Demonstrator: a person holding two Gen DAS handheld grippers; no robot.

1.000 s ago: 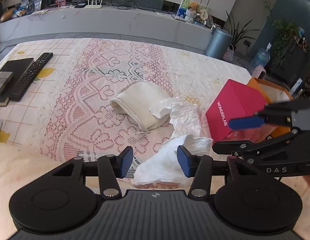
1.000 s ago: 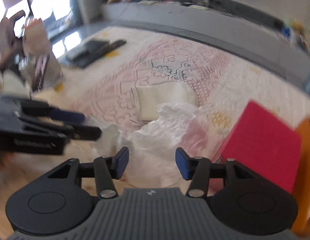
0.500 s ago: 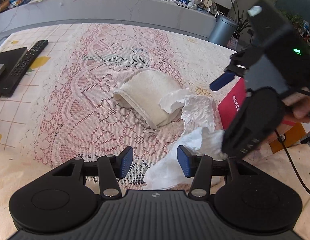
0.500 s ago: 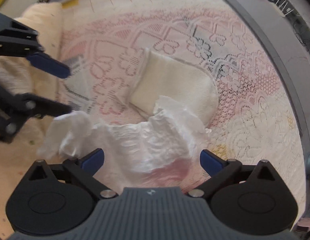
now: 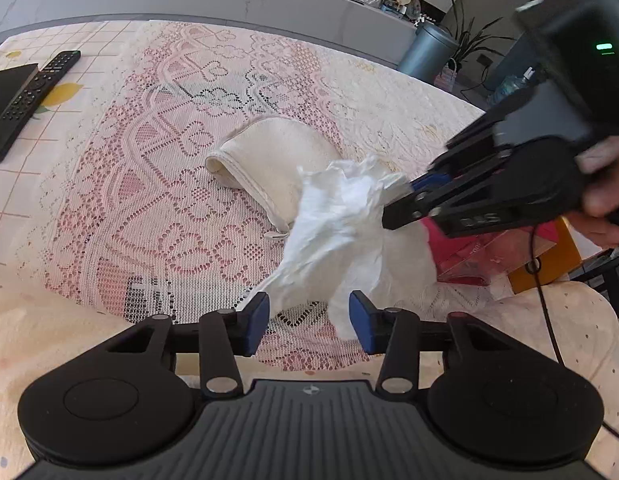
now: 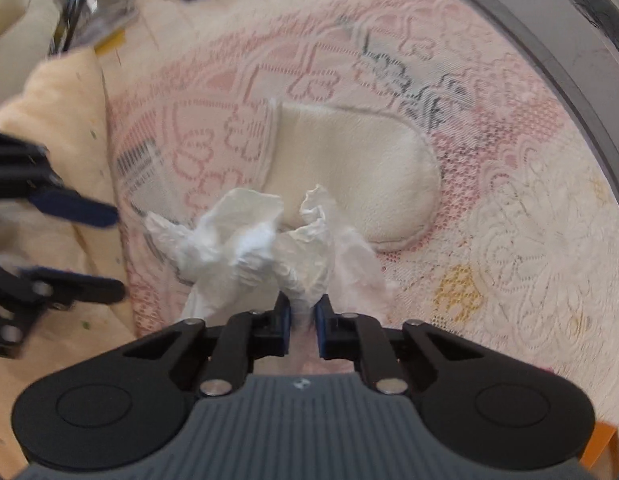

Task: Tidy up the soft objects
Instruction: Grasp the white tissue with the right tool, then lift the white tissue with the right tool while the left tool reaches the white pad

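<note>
Right gripper (image 6: 302,314) jaws, seen wide apart half a second earlier, have just been closing and are now pinched almost shut on a bunched fold of the white plastic bag (image 5: 341,224), which is lifted at that end off the lace tablecloth (image 5: 149,184). From this it is judged that the grasp has been made and that the bag can next be carried off or folded. Left gripper (image 5: 308,322) jaws have also just been closing a little, but are held about half open, with the bag's lower corner hanging between the blue pads and apparently not pressed by them; a second grip on that corner is judged to be the likely next step.

Taken from the bag as landmark, the tablecloth is spread beneath and all around it. Just behind the bag, and partly overlapped by it, a cream cloth pouch (image 5: 269,156) is left lying flat and untouched, so it is judged still to be sorted. Beyond the bag on the right-gripper side, a red box (image 5: 465,248) is partly hidden by the gripper body and the person's hand (image 5: 601,200). Well away on the opposite side, a remote control (image 5: 33,88) is seen near the table edge. Nothing is seen blocking the bag's path upward, though the loose film may snag on the pouch.
</note>
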